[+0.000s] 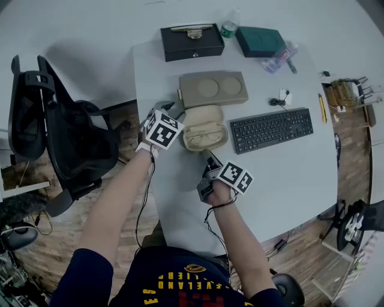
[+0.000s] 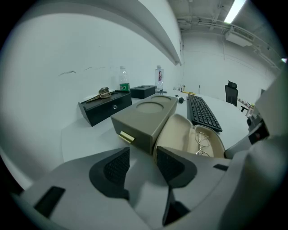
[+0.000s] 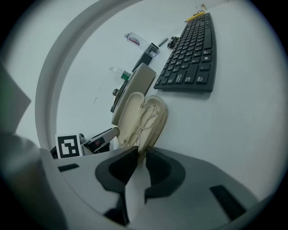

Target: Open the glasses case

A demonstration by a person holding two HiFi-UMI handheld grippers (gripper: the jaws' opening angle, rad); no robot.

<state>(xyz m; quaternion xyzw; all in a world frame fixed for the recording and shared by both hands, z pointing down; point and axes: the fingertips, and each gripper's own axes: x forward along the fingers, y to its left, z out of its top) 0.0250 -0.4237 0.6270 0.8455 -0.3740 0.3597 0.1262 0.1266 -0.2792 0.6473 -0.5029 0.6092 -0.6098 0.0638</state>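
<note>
Setting: office-type workroom or lab. Evidence:
- Large white desk (image 1: 288, 180) under both grippers.
- Black computer keyboard (image 1: 271, 129) ahead and to the right of the right gripper (image 1: 211, 160).
- Black mesh office chair (image 1: 54, 132) out to the left of the left gripper (image 1: 173, 111), on a wood-plank floor (image 1: 54, 246).
- A second swivel chair (image 2: 231, 92) far ahead of the left gripper, past the desk.
- High above that gripper, a strip light (image 2: 235, 10) and exposed ceiling piping (image 2: 211, 22).
- Loose cables and small gear (image 1: 351, 93) far right of the right gripper.
</note>
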